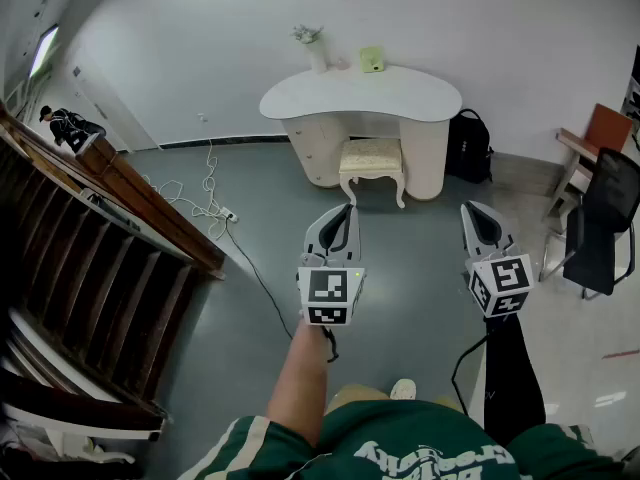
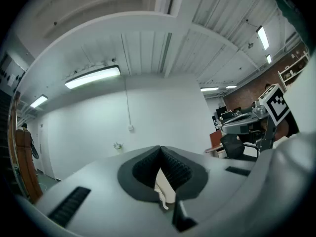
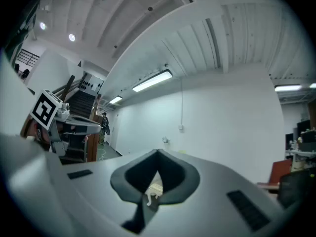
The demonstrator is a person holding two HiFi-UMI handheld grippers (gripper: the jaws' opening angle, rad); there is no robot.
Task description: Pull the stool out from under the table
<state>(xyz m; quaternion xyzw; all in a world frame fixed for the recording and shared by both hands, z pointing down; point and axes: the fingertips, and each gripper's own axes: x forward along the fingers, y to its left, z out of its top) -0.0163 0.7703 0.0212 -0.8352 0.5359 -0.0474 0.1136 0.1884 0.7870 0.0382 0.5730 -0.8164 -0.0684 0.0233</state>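
A white kidney-shaped table (image 1: 361, 94) stands against the far wall. A cream cushioned stool (image 1: 371, 159) with white legs sits half under its front edge. My left gripper (image 1: 346, 211) and right gripper (image 1: 474, 211) hover side by side over the grey floor, well short of the stool, both shut with nothing between the jaws. In the left gripper view the stool (image 2: 164, 184) shows only through the notch between the shut jaws. The right gripper view likewise shows a sliver of the stool (image 3: 154, 187).
A dark wooden stair rail (image 1: 110, 218) runs along the left. Cables and a power strip (image 1: 213, 208) lie on the floor left of the table. A black bag (image 1: 470, 146) leans right of the table. A black office chair (image 1: 605, 230) and a wooden chair (image 1: 590, 148) stand at right.
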